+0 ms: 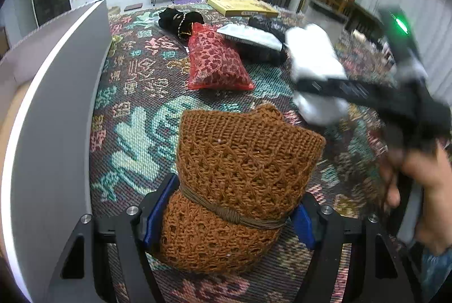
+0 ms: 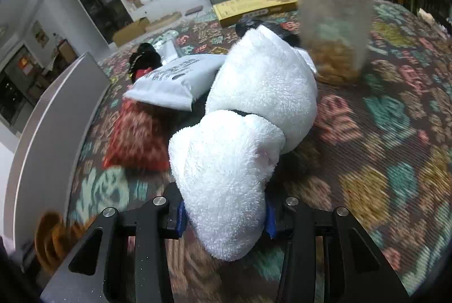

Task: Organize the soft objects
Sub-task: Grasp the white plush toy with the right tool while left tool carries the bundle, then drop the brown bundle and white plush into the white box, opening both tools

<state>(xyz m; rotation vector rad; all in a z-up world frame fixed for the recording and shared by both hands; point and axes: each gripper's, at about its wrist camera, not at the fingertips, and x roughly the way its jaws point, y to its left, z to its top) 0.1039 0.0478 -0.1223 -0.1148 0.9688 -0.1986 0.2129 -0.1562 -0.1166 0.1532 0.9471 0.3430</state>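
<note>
My left gripper [image 1: 228,218] is shut on a brown knitted bundle [image 1: 240,178] tied with a cord, held just above the patterned rug. My right gripper [image 2: 226,215] is shut on a white fluffy towel [image 2: 243,128]; it also shows blurred in the left wrist view [image 1: 313,71], with the holding hand at the right edge. A red patterned cushion [image 1: 214,63] lies on the rug ahead, also in the right wrist view [image 2: 138,142]. A black soft item [image 1: 178,20] lies further back. The brown bundle shows at the lower left of the right wrist view [image 2: 53,238].
A grey box wall [image 1: 56,116] stands on the left, also in the right wrist view [image 2: 56,111]. A white plastic package [image 2: 175,80] lies on a black item [image 1: 262,48]. A clear jar with snacks [image 2: 336,34] stands right. A yellow flat box [image 1: 243,6] lies behind.
</note>
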